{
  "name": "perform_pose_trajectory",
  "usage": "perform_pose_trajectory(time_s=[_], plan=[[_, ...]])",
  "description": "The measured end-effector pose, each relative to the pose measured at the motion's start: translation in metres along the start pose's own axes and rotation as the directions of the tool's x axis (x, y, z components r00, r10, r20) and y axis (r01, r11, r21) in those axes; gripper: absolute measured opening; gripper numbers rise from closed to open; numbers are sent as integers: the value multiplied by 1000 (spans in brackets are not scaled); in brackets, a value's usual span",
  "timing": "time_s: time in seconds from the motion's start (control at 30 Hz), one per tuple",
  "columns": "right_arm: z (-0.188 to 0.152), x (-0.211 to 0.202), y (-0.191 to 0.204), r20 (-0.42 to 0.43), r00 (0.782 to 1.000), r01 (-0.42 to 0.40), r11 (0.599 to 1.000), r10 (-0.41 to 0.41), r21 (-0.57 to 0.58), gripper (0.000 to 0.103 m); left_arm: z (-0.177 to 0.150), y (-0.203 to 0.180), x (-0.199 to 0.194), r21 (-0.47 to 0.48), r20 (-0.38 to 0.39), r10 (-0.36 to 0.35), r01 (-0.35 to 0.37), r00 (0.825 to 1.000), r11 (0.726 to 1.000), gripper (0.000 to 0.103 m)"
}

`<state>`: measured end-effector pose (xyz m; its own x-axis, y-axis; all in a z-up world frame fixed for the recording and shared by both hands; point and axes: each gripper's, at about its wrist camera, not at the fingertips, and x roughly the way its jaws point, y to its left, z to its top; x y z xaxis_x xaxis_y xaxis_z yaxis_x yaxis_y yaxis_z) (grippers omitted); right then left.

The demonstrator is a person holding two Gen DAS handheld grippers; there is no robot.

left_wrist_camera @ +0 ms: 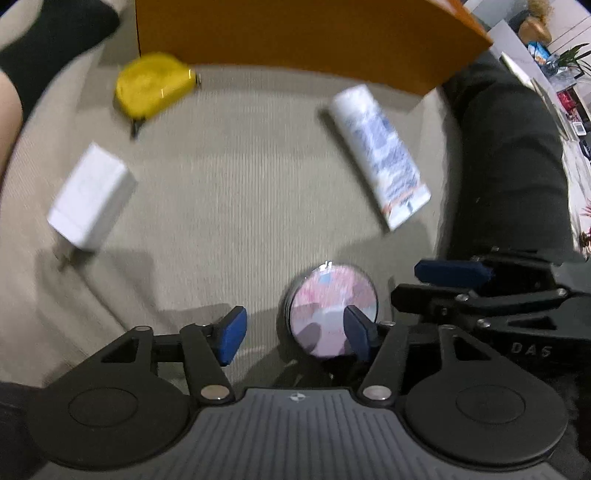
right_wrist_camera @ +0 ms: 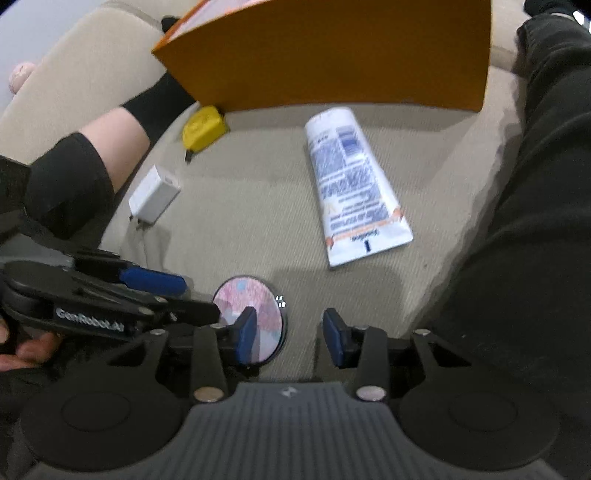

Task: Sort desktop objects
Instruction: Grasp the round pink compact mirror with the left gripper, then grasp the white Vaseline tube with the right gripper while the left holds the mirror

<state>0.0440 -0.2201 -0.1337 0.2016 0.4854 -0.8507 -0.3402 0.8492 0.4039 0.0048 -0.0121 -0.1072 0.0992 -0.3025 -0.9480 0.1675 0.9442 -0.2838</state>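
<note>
Lying loose on the beige ribbed cushion (left_wrist_camera: 240,192) are four small things, and none of them looks sorted yet: as far as these views show, the job is at or near its start.

A yellow tape measure (left_wrist_camera: 153,86) sits at the upper left of the left wrist view, just in front of the orange box (left_wrist_camera: 295,33) that fills the top of both frames. Whether it touches the box wall I cannot tell. A white charger (left_wrist_camera: 90,197) lies at the left edge, well apart from the rest. A white tube with blue print (left_wrist_camera: 380,155) stretches diagonally at the upper right. A round pink compact mirror (left_wrist_camera: 332,310) rests at the lower centre, nearest both tools.

The left hand-held gripper (left_wrist_camera: 295,332) is spread wide and empty; its right pad overlaps the mirror's edge in the picture, though contact cannot be confirmed through the blur. The right hand-held gripper (right_wrist_camera: 290,338) is likewise spread and holds nothing, with the mirror (right_wrist_camera: 251,321) partly behind its left pad at the lower centre of its own view. There the tube (right_wrist_camera: 354,188) lies above centre, the charger (right_wrist_camera: 153,197) and tape measure (right_wrist_camera: 203,127) to the left.

My judgement: the orange box is the likely destination, and all four items remain to be moved. The mirror, being closest, seems the probable first pick.
</note>
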Motion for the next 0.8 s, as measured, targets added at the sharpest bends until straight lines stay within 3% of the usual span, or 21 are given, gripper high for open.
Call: perform_pose_trajectory(time_s=[0.13,0.3,0.43,0.5,0.53,0.57,0.6,0.7,0.8], plan=[[-5,13,3,-61,998,-25,1000,25,-7,46,-3,15,16,-70,-38,-56,54,998,996,73],[-4,28,0,-131,989,-68,998,68,3,45,-4,14,22,-53,-45,-51,49,998,997,73],[-4,35,-4,-157,982,-106,994,109,24,35,-5,14,21,-43,-38,-42,40,998,998,71],[-4,38,-5,-150,980,-126,991,131,41,29,-6,15,19,-43,-28,-38,37,999,998,65],[-5,39,-4,-146,983,-108,993,113,43,20,-7,15,18,-43,-21,-43,42,999,998,64],[-5,39,-3,-138,985,-102,994,107,39,16,-8,15,16,-39,-11,-57,56,998,998,55],[-5,38,-1,-120,986,-109,993,113,34,16,-9,14,15,-33,-2,-72,72,997,997,50],[-4,36,-2,-95,989,-106,993,109,45,16,-10,18,12,-54,18,-81,82,997,995,49],[2,33,-2,-49,995,-86,995,89,59,16,-10,19,3,-52,84,-66,71,994,996,40]])
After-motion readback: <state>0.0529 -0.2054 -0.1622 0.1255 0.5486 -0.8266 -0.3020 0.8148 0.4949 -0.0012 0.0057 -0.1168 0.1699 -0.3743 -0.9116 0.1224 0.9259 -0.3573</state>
